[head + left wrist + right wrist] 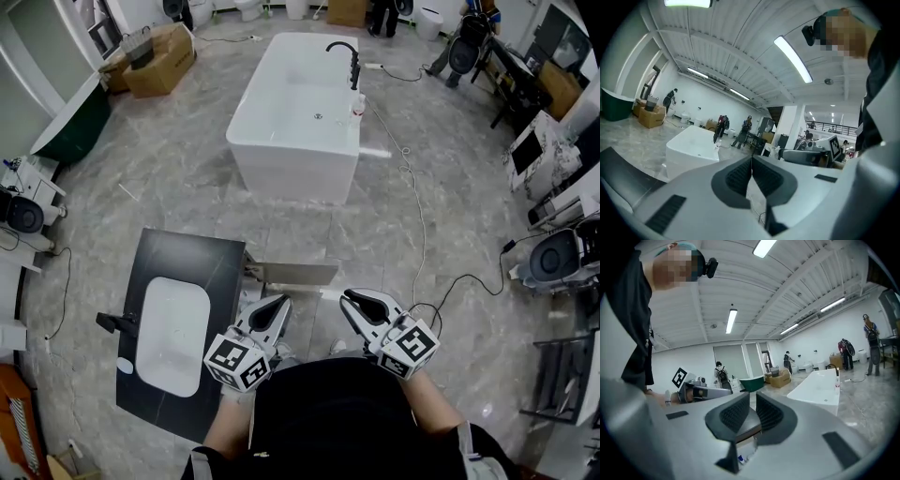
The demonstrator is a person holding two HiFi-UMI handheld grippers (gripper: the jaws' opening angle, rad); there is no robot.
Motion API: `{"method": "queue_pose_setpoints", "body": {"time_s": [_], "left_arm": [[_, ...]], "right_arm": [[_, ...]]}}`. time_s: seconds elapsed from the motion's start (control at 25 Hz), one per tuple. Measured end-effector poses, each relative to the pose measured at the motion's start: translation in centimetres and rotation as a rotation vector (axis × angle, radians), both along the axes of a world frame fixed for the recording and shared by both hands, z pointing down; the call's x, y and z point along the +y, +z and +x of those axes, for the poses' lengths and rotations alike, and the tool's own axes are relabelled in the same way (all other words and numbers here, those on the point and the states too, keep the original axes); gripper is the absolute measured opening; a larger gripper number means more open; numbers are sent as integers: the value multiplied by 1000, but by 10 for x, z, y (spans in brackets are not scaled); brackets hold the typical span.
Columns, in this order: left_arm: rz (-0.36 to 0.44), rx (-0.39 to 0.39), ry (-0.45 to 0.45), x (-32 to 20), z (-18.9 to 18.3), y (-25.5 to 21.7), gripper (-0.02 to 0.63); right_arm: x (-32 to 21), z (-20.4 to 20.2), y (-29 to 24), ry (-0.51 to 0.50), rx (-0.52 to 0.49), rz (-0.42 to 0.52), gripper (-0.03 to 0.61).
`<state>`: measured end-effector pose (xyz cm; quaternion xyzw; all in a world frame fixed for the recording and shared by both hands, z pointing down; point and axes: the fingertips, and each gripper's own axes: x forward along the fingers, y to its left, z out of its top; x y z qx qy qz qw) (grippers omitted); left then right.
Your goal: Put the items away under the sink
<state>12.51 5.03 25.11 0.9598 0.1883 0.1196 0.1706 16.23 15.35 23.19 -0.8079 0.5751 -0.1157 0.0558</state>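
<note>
The sink vanity has a black top (220,272), a white basin (173,333) and a black tap (117,323), and stands at my lower left in the head view. Its cabinet door (292,274) hangs open toward the floor space. Both grippers are held close to my body, right of the vanity. My left gripper (272,311) (751,159) is shut, pads touching, with nothing held. My right gripper (361,305) (753,397) is shut to a thin slit and holds nothing. A small white-and-blue item (125,366) lies on the countertop's left edge.
A white freestanding bathtub (300,108) stands ahead on the grey marble floor. Cables (417,225) trail across the floor at the right. Cardboard boxes (155,61) and a dark green tub (70,122) sit far left. Equipment racks (562,258) line the right side.
</note>
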Motion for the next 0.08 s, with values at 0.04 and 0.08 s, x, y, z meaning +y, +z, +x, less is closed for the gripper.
{"method": "queue_pose_setpoints", "body": {"time_s": [0.04,0.08], "left_arm": [[0,-2,-1,0,0,1,21],[-1,-4,-2,0,1,1,21]], "right_arm": [[0,0,0,0,-3,0,51],[-1,1,0,1,-5,0,51]]}}
